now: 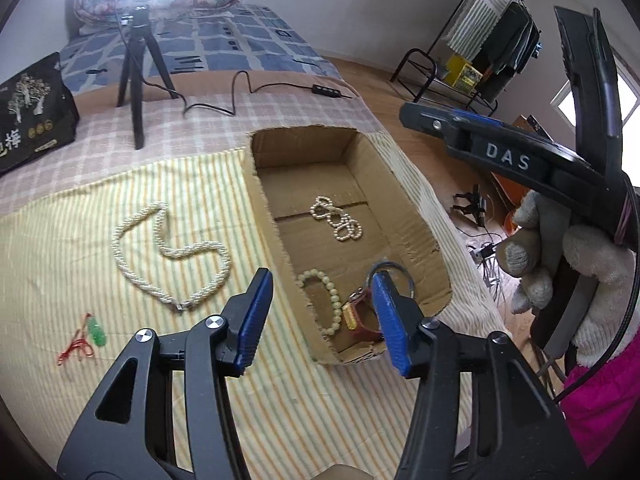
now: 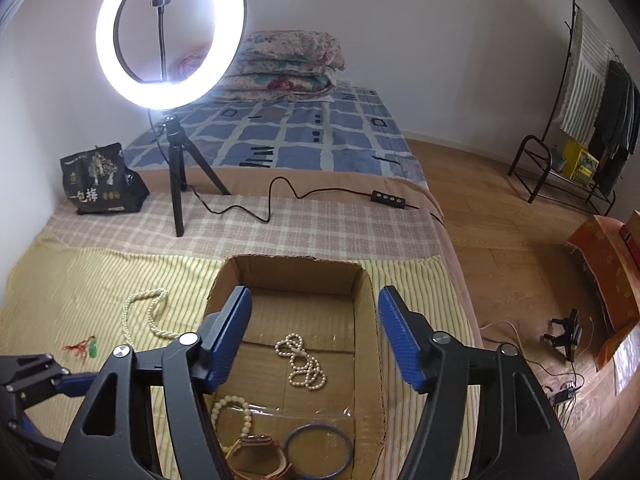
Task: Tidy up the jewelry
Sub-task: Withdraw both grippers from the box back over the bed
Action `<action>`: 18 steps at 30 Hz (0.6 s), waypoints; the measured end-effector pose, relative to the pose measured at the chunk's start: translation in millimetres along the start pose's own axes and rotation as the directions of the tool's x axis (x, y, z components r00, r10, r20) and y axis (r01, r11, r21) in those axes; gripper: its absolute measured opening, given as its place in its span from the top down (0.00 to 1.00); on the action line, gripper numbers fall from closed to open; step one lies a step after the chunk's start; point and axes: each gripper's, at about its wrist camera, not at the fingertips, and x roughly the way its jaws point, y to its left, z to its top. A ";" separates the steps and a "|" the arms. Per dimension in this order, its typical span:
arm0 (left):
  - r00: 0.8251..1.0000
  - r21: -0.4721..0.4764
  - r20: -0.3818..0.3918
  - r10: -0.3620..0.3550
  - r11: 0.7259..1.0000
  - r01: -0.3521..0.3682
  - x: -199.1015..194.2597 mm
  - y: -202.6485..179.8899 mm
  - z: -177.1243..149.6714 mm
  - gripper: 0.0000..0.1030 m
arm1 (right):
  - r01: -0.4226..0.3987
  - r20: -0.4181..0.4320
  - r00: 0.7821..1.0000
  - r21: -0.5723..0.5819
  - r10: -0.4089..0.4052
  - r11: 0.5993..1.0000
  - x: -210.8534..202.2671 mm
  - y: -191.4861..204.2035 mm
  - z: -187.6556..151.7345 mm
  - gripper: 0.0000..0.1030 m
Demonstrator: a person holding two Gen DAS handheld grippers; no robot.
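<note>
Both grippers are empty, with the jaws spread wide. The left gripper (image 1: 322, 320) hangs above the near left wall of the box (image 1: 416, 216). The right gripper (image 2: 316, 336) hangs above the middle of the box, also holding nothing.

In the box I count four pieces: one thin pearl string (image 1: 337, 218), one bead bracelet (image 1: 326, 304), one watch (image 1: 360, 316) and one blue bangle (image 2: 320, 454). Outside, on the striped cloth (image 1: 60, 240), two pieces remain: one thick pearl necklace (image 1: 172, 252) and one green pendant (image 1: 97, 330) on a red cord. Both lie to the left of the box, well apart from the jaws.

In my judgement the next piece belongs to the left gripper, and here is the risk. The necklace is long and loose; if the fingers pinch only one strand, the rest can drag, catch on the torn box edge, or slip out. The pendant is small and flat on soft cloth, so the fingers may pinch the cloth with it, or take only the cord and let the stone swing.
</note>
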 end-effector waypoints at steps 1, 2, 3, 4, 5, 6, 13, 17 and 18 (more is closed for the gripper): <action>1.000 0.000 0.000 0.006 1.000 -0.006 -1.1 1.3 -0.1 0.41 | 0.003 -0.002 1.000 0.002 -0.003 1.000 -0.7 1.3 -0.9 0.35; 1.000 0.001 0.003 0.015 1.000 -0.015 -3.7 4.5 -1.0 0.39 | 0.007 -0.004 1.000 0.005 -0.007 1.000 -1.0 2.9 -1.7 0.35; 1.000 0.002 0.006 0.020 1.000 -0.020 -5.6 7.0 -1.9 0.39 | 0.012 -0.009 1.000 0.010 -0.012 1.000 -1.4 4.4 -3.0 0.35; 1.000 0.004 0.006 0.026 1.000 -0.026 -7.8 9.8 -3.0 0.39 | 0.015 -0.013 1.000 0.015 -0.015 1.000 -1.7 5.9 -4.2 0.35; 0.999 0.005 0.008 0.032 0.999 -0.032 -10.6 13.1 -4.1 0.39 | 0.015 -0.018 1.000 0.022 -0.015 1.000 -2.3 7.5 -5.6 0.35; 0.999 0.006 0.011 0.038 0.999 -0.038 -12.7 15.5 -5.5 0.39 | 0.012 -0.022 1.000 0.032 -0.011 0.999 -3.2 9.1 -7.3 0.35; 0.995 0.022 0.029 0.093 0.995 -0.094 -31.0 42.7 -14.0 0.39 | -0.004 -0.005 1.000 0.070 0.004 0.998 -17.7 24.2 -20.8 0.34; 0.991 0.004 0.046 0.124 0.992 -0.124 -45.7 68.0 -19.2 0.39 | -0.018 0.012 1.000 0.059 0.017 0.998 -25.7 38.3 -31.0 0.34; 0.990 -0.004 0.052 0.133 0.991 -0.133 -50.0 75.6 -20.5 0.39 | -0.028 0.009 1.000 0.057 0.028 0.998 -26.9 42.1 -33.7 0.34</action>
